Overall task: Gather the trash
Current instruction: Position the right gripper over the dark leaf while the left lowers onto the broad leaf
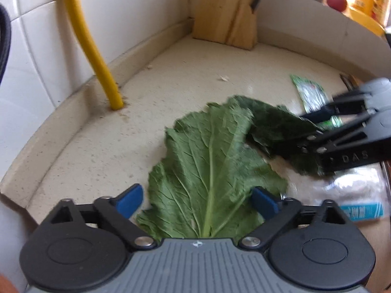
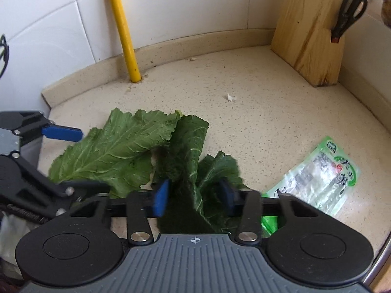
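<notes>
Left tool [image 1: 198, 200] sitting wide open, blue pads straddling stem end of large green leaf [image 1: 205, 171], gripping nothing. Right tool [image 2: 193, 195] standing partly open around darker folded leaf [image 2: 190, 151]; actual pinch not discernible. Both leaves lying on speckled tabletop [image 2: 268, 112], overlapping. Green snack wrapper [image 2: 320, 171] lying just right of them. Farther back: small white scrap [image 2: 230, 97], yellow pipe [image 2: 124, 31], wooden knife block [image 2: 310, 31] standing against tiled wall.
</notes>
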